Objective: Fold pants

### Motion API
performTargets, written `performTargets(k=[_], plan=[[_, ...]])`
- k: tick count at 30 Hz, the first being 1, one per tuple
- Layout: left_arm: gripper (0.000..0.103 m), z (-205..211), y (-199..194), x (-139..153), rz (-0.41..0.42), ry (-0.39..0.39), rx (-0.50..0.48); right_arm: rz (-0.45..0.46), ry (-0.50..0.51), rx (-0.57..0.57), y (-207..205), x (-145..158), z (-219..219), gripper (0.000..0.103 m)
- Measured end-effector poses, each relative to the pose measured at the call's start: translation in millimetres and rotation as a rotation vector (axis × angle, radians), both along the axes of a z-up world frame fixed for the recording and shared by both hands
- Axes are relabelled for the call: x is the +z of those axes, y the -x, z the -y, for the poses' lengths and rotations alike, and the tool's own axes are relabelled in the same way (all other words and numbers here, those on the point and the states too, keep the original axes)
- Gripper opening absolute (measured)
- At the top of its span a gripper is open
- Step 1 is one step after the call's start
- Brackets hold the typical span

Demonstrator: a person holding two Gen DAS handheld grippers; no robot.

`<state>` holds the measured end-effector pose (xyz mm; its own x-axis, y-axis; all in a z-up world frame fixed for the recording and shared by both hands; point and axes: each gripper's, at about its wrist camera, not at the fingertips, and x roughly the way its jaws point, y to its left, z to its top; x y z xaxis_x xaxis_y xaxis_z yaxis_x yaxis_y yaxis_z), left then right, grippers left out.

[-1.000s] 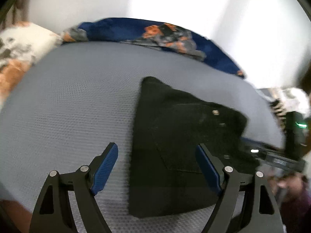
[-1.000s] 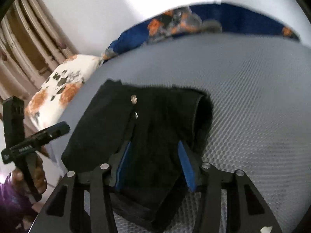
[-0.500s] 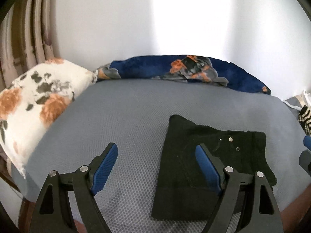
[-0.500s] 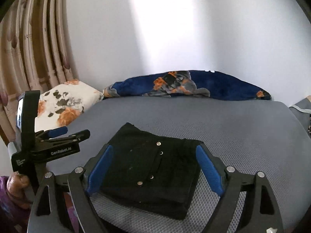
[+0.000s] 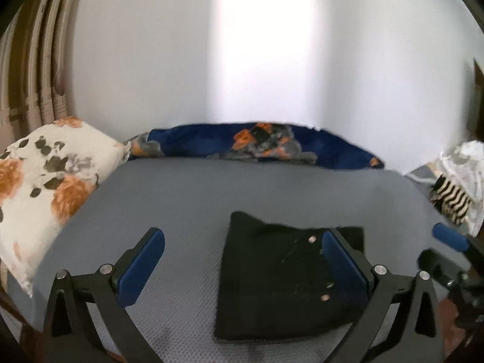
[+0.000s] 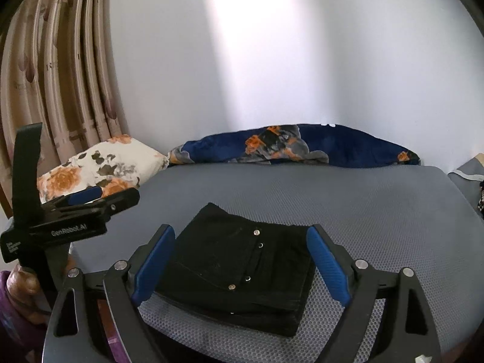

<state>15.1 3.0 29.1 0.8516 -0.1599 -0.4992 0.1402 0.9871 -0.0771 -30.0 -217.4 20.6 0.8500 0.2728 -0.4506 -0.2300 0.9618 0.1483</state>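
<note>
Left wrist view: the left tongs (image 5: 243,264) stand wide apart, having just opened further, gripping nothing. The folded black pants (image 5: 281,284) lie flat on the grey bed (image 5: 181,199).

Right wrist view: the right tongs (image 6: 242,267) gape empty above the pants (image 6: 239,266).

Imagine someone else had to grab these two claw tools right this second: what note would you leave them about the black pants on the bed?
Left gripper: its jaws have just been opening, nothing between them, held above the bed.
Right gripper: open too, empty, clear of the cloth.
Pants: folded into a compact black stack, lying flat on the grey mattress near its front edge.
Done: the folding looks finished and both grippers have let go.
Left: probably nothing; check that the edges are tidy.
</note>
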Motion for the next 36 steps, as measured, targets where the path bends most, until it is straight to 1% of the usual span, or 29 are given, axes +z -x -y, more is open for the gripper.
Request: performTargets(k=[2,4,7,10,15,18,20,26,31,36], plan=[[0.103,0,3,6,0.008,0.010,-0.019,0.008,0.001,-0.006,2,1,0,0.088],[0.103,2,4,9,0.006,-0.003,-0.027,0.011,-0.004,-0.006,5,2,1,0.088],[0.103,8,7,9,0.021,-0.045,-0.010,0.018,0.001,-0.010,8,3,0,0.088],[0.103,10,11,8,0.026,-0.044,-0.002,0.020,0.007,-0.019,10,4,0,0.088],[0.103,8,8,3,-0.002,-0.057,0.050,0.017,0.031,-0.059,12,4,0,0.088],[0.103,7,7,0,-0.014,-0.069,0.085,0.016,0.059,-0.093,13,3,-3,0.091],[0.103,6,7,-3,-0.023,-0.086,0.102,0.011,0.066,-0.099,13,2,-4,0.091],[0.103,8,5,-9,-0.044,-0.099,0.106,-0.008,0.084,-0.098,13,-3,-8,0.092],[0.103,12,3,-17,-0.052,-0.127,0.101,-0.027,0.083,-0.088,11,-8,-9,0.092],[0.103,18,2,-24,-0.075,-0.142,0.079,-0.039,0.080,-0.082,8,-11,-9,0.092]])
